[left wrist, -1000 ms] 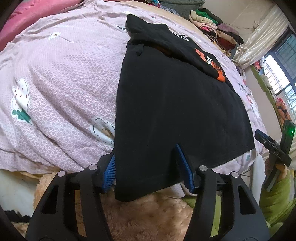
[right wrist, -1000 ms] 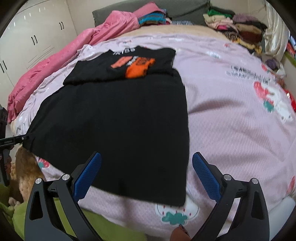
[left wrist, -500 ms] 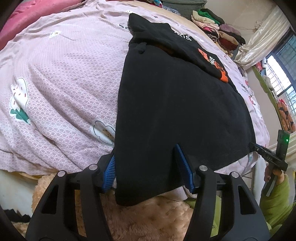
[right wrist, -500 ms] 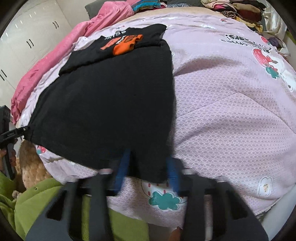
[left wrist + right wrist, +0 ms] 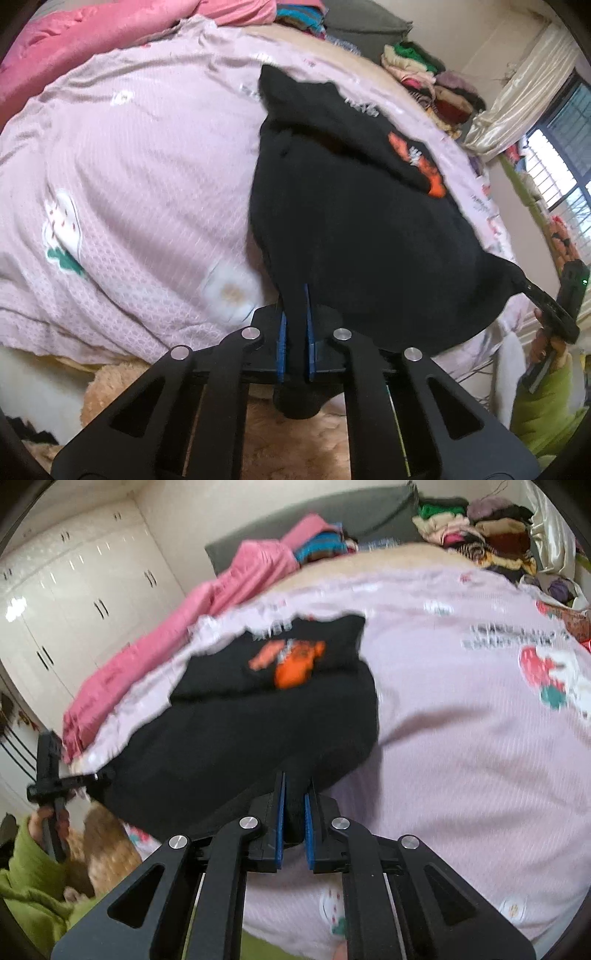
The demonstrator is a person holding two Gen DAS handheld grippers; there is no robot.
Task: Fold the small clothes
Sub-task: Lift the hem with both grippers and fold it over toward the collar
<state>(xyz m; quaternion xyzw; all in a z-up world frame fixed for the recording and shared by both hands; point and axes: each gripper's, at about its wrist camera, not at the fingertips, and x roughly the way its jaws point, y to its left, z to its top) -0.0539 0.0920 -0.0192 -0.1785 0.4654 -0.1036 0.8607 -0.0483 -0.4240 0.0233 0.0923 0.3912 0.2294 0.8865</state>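
A black T-shirt (image 5: 354,221) with an orange print (image 5: 424,168) lies on the pink bedspread (image 5: 129,184), its top part folded over. My left gripper (image 5: 294,295) is shut on the shirt's near left hem corner, with black cloth bunched between the blue pads. In the right wrist view the same shirt (image 5: 236,731) shows its orange print (image 5: 295,664). My right gripper (image 5: 294,779) is shut on the near right hem corner. Both corners are lifted off the bed. Each gripper appears at the other view's edge, the right one (image 5: 546,306) and the left one (image 5: 77,779).
Stacks of folded clothes (image 5: 424,74) sit at the far end of the bed. A pink quilt (image 5: 184,627) lies along the bed's far left side. A tan plush blanket (image 5: 280,435) is below the bed edge. White wardrobes (image 5: 74,590) line the wall, a window (image 5: 561,147) is at right.
Both grippers have shut on the shirt's near hem corners. Both rose, pulling the hem up off the bed edge, and the right gripper moved in towards the shirt.
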